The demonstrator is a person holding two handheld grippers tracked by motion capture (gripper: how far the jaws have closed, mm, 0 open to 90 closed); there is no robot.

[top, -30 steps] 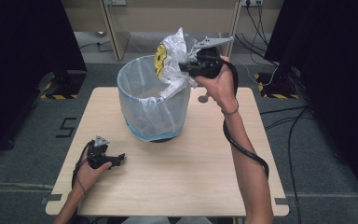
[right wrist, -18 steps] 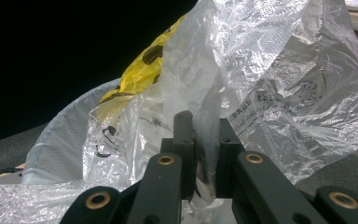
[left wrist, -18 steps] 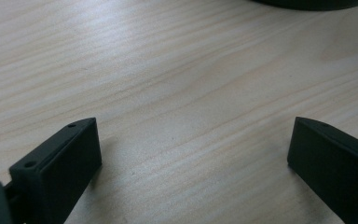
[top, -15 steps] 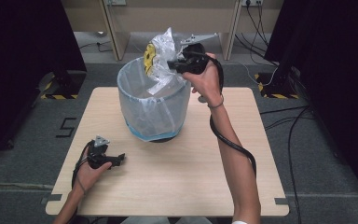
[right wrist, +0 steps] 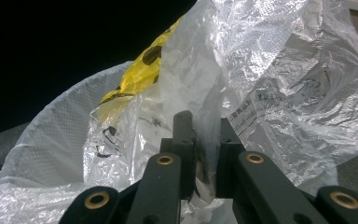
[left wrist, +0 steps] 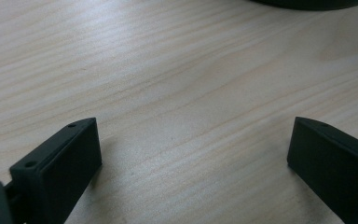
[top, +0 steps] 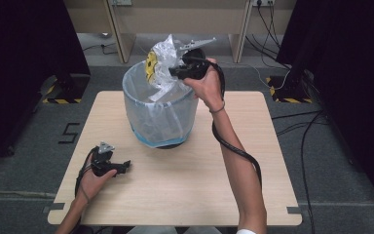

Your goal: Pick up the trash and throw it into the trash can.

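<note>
1. Right gripper [top: 182,69] is held up over the far rim of the bin [top: 159,105]. In the right gripper view its fingers [right wrist: 182,140] are clamped together on a fold of the plastic bag [right wrist: 261,79].
2. The bag [top: 168,63] is crumpled clear film with yellow and black print on its left side. Its long axis runs steeply, the upper end above the rim and the lower end dipping inside the bin mouth.
3. The bin stands on the far half of the bench [top: 185,180] and is lined with a clear bag over a blue base.
4. Left gripper [top: 108,163] rests low on the bench's near left, well apart from the bin. Its fingers [left wrist: 70,158] are spread wide with only bare wood between them.
5. The dark edge of the bin's base shows at the top of the left gripper view.
6. Cable trails along the right forearm.
</note>
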